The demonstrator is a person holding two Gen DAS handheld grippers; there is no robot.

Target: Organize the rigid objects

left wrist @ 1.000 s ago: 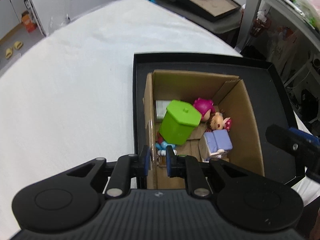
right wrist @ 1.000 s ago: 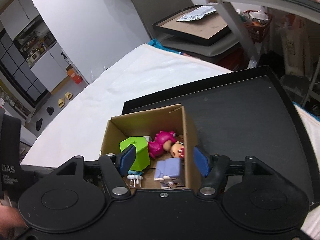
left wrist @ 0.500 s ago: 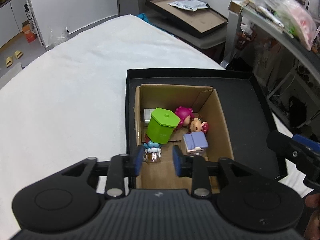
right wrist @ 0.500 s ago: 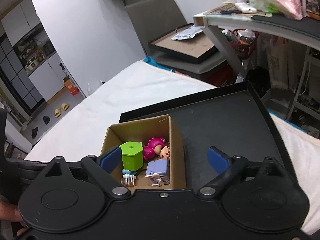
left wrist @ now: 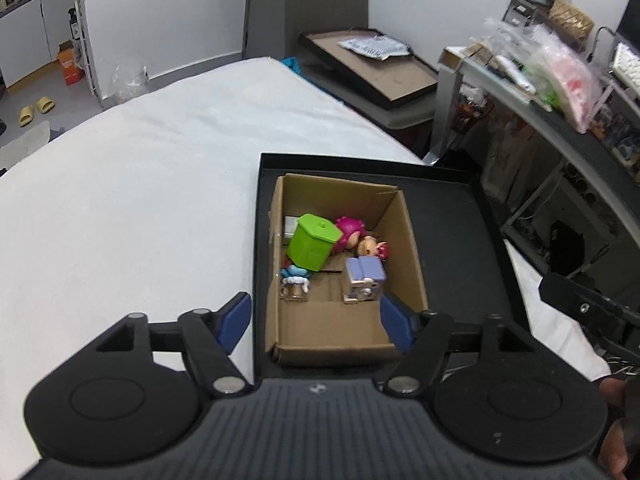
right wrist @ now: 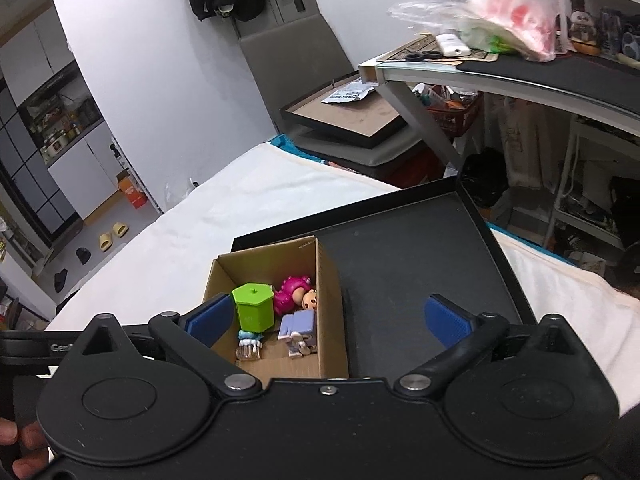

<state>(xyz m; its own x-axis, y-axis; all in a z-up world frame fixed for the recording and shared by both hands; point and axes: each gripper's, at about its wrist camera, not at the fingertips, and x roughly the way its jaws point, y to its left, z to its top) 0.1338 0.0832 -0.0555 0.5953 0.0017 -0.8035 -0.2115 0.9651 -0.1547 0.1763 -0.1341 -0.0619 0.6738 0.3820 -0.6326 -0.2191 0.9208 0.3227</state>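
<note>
The left claw [left wrist: 316, 318] is spread wide with nothing between its blue pads, hovering over the near end of the open brown cardboard box [left wrist: 414, 264]. The right claw [right wrist: 328, 316] gapes wide too, holding nothing. The box sits in the left part of a shallow black tray [right wrist: 408, 264] on a white-covered surface [left wrist: 140, 200]. Inside lie a green hexagonal lidded container [left wrist: 314, 242], a magenta spiky figurine [left wrist: 352, 230], a lilac block-shaped toy [left wrist: 364, 274] and a small blue-topped figure [left wrist: 296, 276].
</note>
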